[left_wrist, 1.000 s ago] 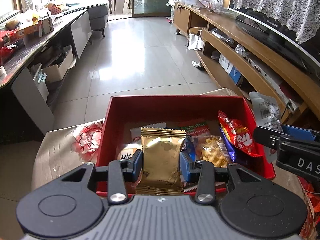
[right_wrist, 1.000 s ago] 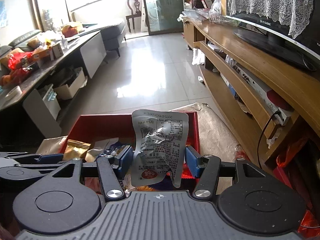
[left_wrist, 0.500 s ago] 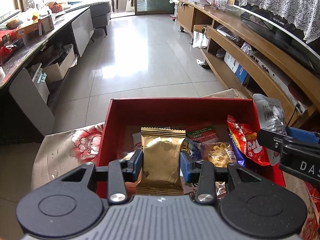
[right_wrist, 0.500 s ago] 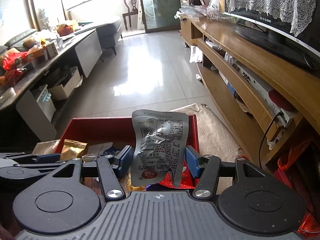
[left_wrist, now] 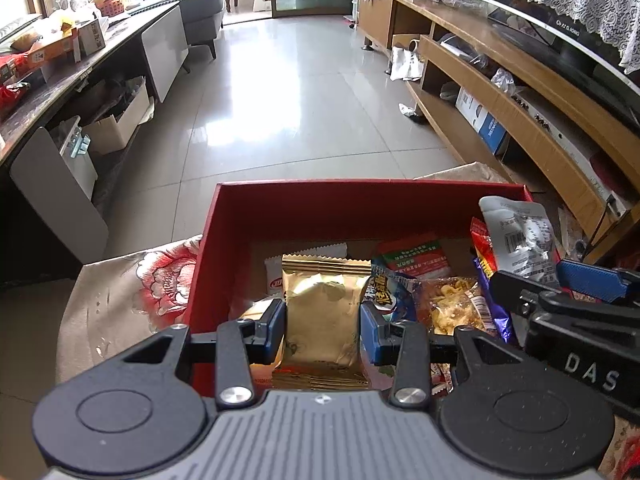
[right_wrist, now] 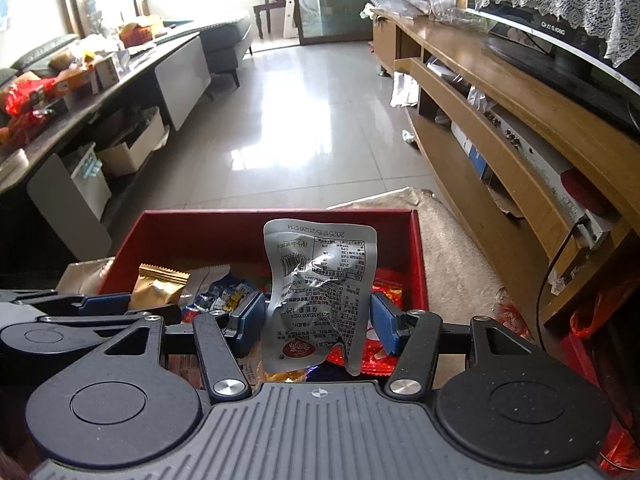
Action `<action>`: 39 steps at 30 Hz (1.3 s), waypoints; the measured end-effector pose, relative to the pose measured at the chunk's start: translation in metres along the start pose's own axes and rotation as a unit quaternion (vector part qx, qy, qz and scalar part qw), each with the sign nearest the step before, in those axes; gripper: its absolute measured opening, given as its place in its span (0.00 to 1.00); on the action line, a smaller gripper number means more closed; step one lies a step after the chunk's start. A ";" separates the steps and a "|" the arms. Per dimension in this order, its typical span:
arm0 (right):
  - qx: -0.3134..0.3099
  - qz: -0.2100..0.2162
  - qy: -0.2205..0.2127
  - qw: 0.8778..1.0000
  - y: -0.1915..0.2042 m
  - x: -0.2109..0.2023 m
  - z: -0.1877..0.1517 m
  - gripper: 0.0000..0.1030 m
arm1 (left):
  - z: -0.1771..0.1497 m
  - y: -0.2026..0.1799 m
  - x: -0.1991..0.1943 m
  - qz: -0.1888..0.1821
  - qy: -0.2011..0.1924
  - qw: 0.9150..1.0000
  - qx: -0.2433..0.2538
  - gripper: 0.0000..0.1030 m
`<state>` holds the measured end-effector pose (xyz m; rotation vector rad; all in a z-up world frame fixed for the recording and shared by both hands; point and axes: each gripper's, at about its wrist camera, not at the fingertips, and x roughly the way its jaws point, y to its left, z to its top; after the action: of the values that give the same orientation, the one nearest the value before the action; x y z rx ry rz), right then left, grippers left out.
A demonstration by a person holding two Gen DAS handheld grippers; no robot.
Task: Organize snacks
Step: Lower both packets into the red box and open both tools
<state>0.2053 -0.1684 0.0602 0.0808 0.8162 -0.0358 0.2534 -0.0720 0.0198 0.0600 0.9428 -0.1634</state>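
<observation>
A red box [left_wrist: 360, 188] holding several snack packets sits right in front of me. My left gripper [left_wrist: 323, 322] is shut on a gold foil packet [left_wrist: 324, 280], held upright over the box's near left part. My right gripper [right_wrist: 318, 322] is shut on a crinkled silver pouch [right_wrist: 320, 276] with its printed back toward me, above the box's right side [right_wrist: 418, 248]. The left wrist view shows that pouch [left_wrist: 516, 228] at the right edge. The gold packet [right_wrist: 158, 284] shows at the left of the right wrist view. A blue packet [left_wrist: 386, 288] and a clear bag of yellow snacks [left_wrist: 448, 304] lie inside.
The box rests on a floral cloth [left_wrist: 140, 280]. A long wooden TV stand [left_wrist: 520, 92] runs along the right. A dark table [left_wrist: 60, 76] loaded with boxes lines the left. Shiny tiled floor [left_wrist: 300, 80] stretches ahead beyond the box.
Both grippers have eased a little forward and down over the red box, each keeping its packet. More of the box's inside shows now.
</observation>
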 end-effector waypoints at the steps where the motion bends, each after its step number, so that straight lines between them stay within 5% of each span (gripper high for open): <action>1: -0.002 0.000 0.003 1.000 0.001 0.001 -0.001 0.62 | -0.001 0.000 0.001 0.000 0.001 1.000 0.001 0.37; 23: -0.015 -0.015 0.026 0.999 0.008 0.014 -0.008 0.68 | -0.008 -0.001 0.007 0.009 0.012 1.000 0.008 0.40; 39: 0.010 -0.019 0.012 1.000 0.001 -0.014 -0.020 0.74 | -0.024 0.007 -0.035 0.011 -0.018 1.000 0.004 0.70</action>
<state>0.1810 -0.1660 0.0573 0.0840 0.8418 -0.0794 0.2152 -0.0579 0.0340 0.0754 0.9056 -0.1474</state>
